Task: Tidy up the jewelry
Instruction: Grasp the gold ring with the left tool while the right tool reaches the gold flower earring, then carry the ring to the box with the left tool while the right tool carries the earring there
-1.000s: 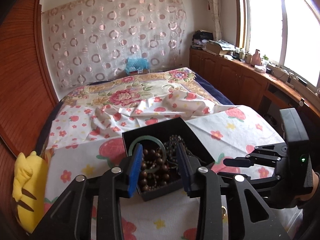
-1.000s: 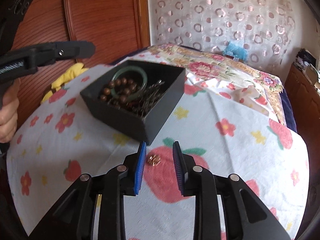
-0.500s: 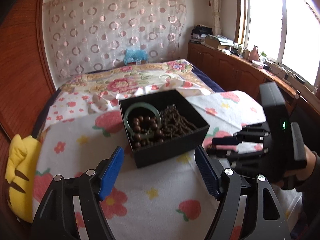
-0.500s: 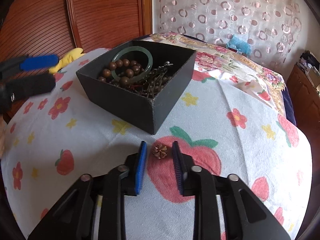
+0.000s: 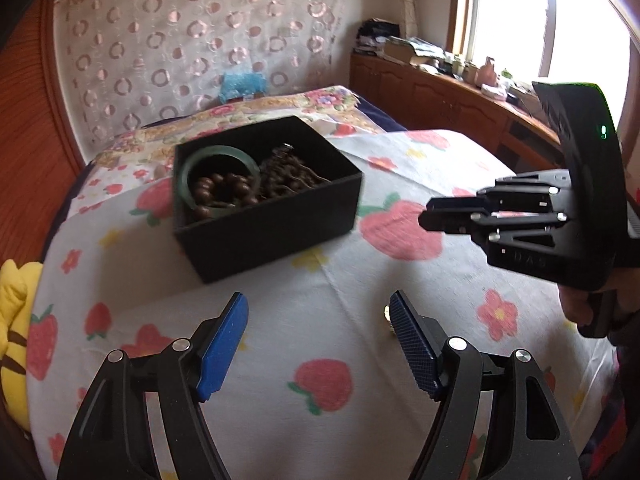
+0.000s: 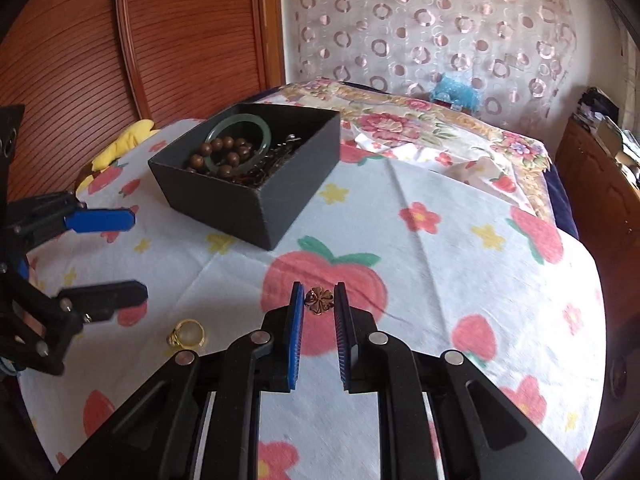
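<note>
A black box (image 5: 276, 224) (image 6: 248, 196) on the strawberry-print cloth holds a green bangle (image 5: 218, 156) (image 6: 240, 124), brown beads (image 6: 218, 152) and dark chains. My right gripper (image 6: 319, 296) is shut on a small bronze flower-shaped piece (image 6: 319, 300), held above the cloth in front of the box. It shows in the left wrist view (image 5: 430, 220) at right. My left gripper (image 5: 320, 312) is open and empty, in front of the box. A gold ring (image 6: 188, 334) lies on the cloth; in the left wrist view (image 5: 387, 314) it peeks out beside the right fingertip.
A yellow plush toy (image 5: 12, 320) (image 6: 120, 144) lies at the cloth's left edge. A floral bedspread (image 6: 420, 120) lies behind the box. A wooden wardrobe (image 6: 140, 40) stands at the left, wooden cabinets (image 5: 440, 100) under the window at the right.
My left gripper opened wide and drew back from over the box. My right gripper closed on the flower piece and lifted it slightly.
</note>
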`<state>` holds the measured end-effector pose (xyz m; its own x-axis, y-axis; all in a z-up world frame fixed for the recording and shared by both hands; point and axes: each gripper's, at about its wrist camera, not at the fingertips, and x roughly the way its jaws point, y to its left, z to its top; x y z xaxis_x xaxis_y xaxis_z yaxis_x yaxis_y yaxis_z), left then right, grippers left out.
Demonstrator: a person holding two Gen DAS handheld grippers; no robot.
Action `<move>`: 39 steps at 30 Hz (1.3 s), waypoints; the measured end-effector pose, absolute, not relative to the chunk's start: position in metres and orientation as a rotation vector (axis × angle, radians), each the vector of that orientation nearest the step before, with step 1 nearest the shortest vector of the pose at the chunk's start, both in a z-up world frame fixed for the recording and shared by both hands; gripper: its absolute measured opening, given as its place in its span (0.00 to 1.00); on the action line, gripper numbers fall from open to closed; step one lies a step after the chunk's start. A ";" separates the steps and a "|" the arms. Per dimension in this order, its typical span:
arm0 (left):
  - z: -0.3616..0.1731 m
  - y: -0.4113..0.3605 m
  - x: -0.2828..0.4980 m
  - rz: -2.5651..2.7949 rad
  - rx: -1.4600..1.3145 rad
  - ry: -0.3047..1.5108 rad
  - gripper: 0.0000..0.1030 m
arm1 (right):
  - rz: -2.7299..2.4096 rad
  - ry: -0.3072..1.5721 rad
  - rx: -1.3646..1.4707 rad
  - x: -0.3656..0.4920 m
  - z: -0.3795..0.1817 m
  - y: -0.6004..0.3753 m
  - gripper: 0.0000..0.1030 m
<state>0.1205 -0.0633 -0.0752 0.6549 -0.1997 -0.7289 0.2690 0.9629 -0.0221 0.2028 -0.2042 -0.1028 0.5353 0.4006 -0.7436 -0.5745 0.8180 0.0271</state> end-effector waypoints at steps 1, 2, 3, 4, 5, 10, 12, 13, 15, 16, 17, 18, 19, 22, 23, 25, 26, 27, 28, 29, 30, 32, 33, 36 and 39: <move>-0.077 -0.067 0.120 -0.274 0.095 0.819 0.68 | 0.583 0.819 -0.232 0.203 -0.103 -0.206 0.16; -0.078 -0.071 0.120 -0.281 0.100 0.822 0.68 | 0.580 0.818 -0.232 0.203 -0.103 -0.207 0.16; -0.079 -0.074 0.120 -0.288 0.105 0.824 0.68 | 0.577 0.817 -0.231 0.202 -0.102 -0.209 0.16; -0.080 -0.077 0.119 -0.297 0.114 0.827 0.68 | 0.575 0.816 -0.231 0.203 -0.102 -0.210 0.16; -0.081 -0.080 0.119 -0.303 0.120 0.829 0.68 | 0.572 0.813 -0.233 0.202 -0.102 -0.211 0.16; -0.090 -0.097 0.118 -0.332 0.174 0.851 0.54 | 0.573 0.800 -0.235 0.198 -0.098 -0.213 0.16; -0.095 -0.102 0.118 -0.338 0.188 0.862 0.46 | 0.574 0.797 -0.240 0.196 -0.097 -0.213 0.16; -0.096 -0.104 0.118 -0.340 0.194 0.866 0.44 | 0.574 0.797 -0.240 0.196 -0.097 -0.213 0.16; -0.099 -0.107 0.117 -0.350 0.201 0.866 0.39 | 0.573 0.798 -0.240 0.196 -0.097 -0.213 0.16; -0.099 -0.107 0.117 -0.353 0.202 0.866 0.37 | 0.573 0.797 -0.241 0.196 -0.097 -0.213 0.16; -0.098 -0.108 0.117 -0.361 0.197 0.868 0.30 | 0.572 0.797 -0.242 0.195 -0.097 -0.213 0.16; -0.098 -0.107 0.117 -0.364 0.195 0.869 0.22 | 0.573 0.796 -0.240 0.196 -0.097 -0.213 0.16; -0.098 -0.107 0.116 -0.366 0.194 0.870 0.18 | 0.574 0.796 -0.239 0.196 -0.097 -0.213 0.16; -0.096 -0.106 0.116 -0.359 0.191 0.864 0.18 | 0.573 0.785 -0.244 0.195 -0.093 -0.211 0.16; -0.096 -0.105 0.116 -0.354 0.188 0.862 0.18 | 0.575 0.780 -0.243 0.195 -0.090 -0.210 0.16; -0.091 -0.102 0.116 -0.346 0.179 0.851 0.18 | 0.582 0.765 -0.238 0.195 -0.083 -0.207 0.16; -0.087 -0.100 0.117 -0.341 0.171 0.841 0.18 | 0.585 0.757 -0.237 0.194 -0.080 -0.205 0.16; -0.083 -0.097 0.117 -0.337 0.164 0.833 0.18 | 0.590 0.747 -0.235 0.194 -0.077 -0.203 0.16; -0.079 -0.095 0.119 -0.331 0.157 0.824 0.18 | 0.594 0.740 -0.234 0.194 -0.073 -0.200 0.16; -0.073 -0.091 0.119 -0.321 0.151 0.810 0.18 | 0.597 0.732 -0.234 0.195 -0.070 -0.197 0.16; -0.069 -0.087 0.120 -0.313 0.148 0.800 0.18 | 0.600 0.724 -0.233 0.195 -0.066 -0.195 0.16; -0.060 -0.080 0.122 -0.297 0.140 0.779 0.18 | 0.604 0.714 -0.231 0.197 -0.061 -0.189 0.16; -0.054 -0.076 0.123 -0.286 0.132 0.766 0.18 | 0.605 0.708 -0.228 0.198 -0.059 -0.187 0.16; -0.041 -0.063 0.130 -0.259 0.113 0.739 0.18 | 0.607 0.699 -0.223 0.203 -0.054 -0.181 0.16; -0.033 -0.053 0.140 -0.233 0.097 0.723 0.18 | 0.602 0.688 -0.220 0.208 -0.050 -0.175 0.16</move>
<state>0.1396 -0.0531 -0.0331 0.7254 -0.1774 -0.6651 0.2441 0.9697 0.0075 0.2075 -0.1753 -0.0499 0.6119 0.4465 -0.6528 -0.5874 0.8093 0.0030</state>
